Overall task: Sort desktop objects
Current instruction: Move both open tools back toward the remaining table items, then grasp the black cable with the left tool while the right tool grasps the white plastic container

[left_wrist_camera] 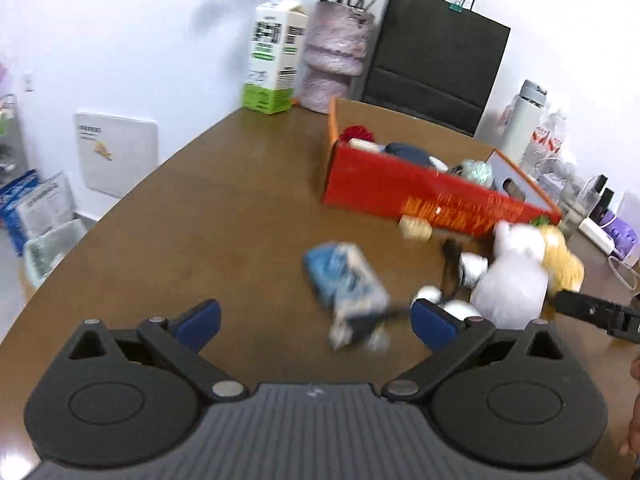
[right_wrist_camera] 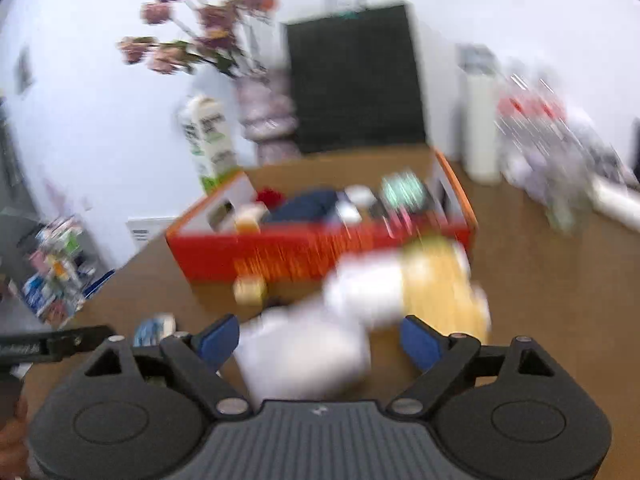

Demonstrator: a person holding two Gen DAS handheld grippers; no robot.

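A red box [left_wrist_camera: 424, 194] holding several items stands on the brown desk [left_wrist_camera: 224, 200]. In front of it lie a blue-and-white packet [left_wrist_camera: 344, 280], a small cream block [left_wrist_camera: 416, 227], white round items with a dark cord [left_wrist_camera: 460, 276], and a white and yellow plush toy [left_wrist_camera: 520, 276]. My left gripper [left_wrist_camera: 316, 326] is open over the desk, just short of the packet. My right gripper [right_wrist_camera: 320, 338] is open, with the blurred white plush [right_wrist_camera: 320, 344] between its fingers; the red box [right_wrist_camera: 312, 248] lies beyond. The right gripper's arm shows in the left wrist view [left_wrist_camera: 596, 312].
At the back stand a green-and-white carton [left_wrist_camera: 274, 56], a pink vase with flowers [left_wrist_camera: 336, 56], a black paper bag [left_wrist_camera: 436, 60], and a white bottle [left_wrist_camera: 522, 120]. Clutter and cables fill the right desk edge [left_wrist_camera: 592, 208]. A bin [left_wrist_camera: 48, 248] stands on the floor at left.
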